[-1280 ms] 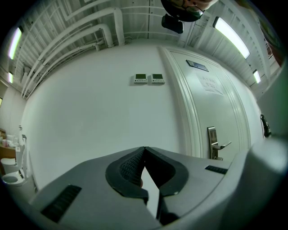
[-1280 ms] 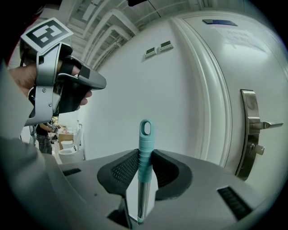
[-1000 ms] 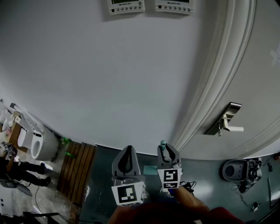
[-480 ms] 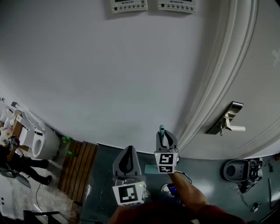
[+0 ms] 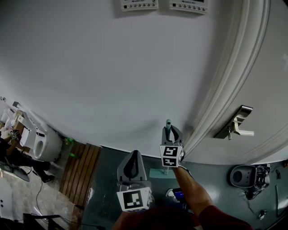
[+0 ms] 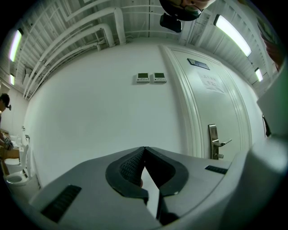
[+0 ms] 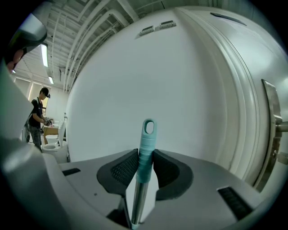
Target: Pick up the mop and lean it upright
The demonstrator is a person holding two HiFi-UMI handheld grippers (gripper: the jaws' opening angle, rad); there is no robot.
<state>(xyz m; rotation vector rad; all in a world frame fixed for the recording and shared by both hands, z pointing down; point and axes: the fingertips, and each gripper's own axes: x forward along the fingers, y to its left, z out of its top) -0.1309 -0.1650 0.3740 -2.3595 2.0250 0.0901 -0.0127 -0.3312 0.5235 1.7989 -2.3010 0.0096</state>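
Note:
The mop's teal handle end (image 7: pixel 146 144), with a hanging hole at its tip, stands upright above a metal shaft (image 7: pixel 138 202). My right gripper (image 7: pixel 145 156) is shut on the teal grip, a pad pressing on each side. In the head view the right gripper (image 5: pixel 168 131) holds the handle tip (image 5: pixel 168 122) close to the white wall, beside the door frame. The mop's teal head (image 5: pixel 158 173) lies flat on the dark floor below. My left gripper (image 5: pixel 134 154) hangs lower left of it, level; in its own view the left gripper (image 6: pixel 144 150) is shut, tips touching, nothing held.
A white door with a metal lever handle (image 5: pixel 237 124) is to the right. Two wall panels (image 5: pixel 164 4) hang high up. Wooden slats (image 5: pixel 80 174) and white toilets (image 5: pixel 43 144) lie to the left. A round device with cables (image 5: pixel 241 174) sits at right. A person (image 7: pixel 38 117) stands far left.
My right gripper has carried the mop handle forward toward the wall, upward in the head view. The left gripper has stayed where it was.

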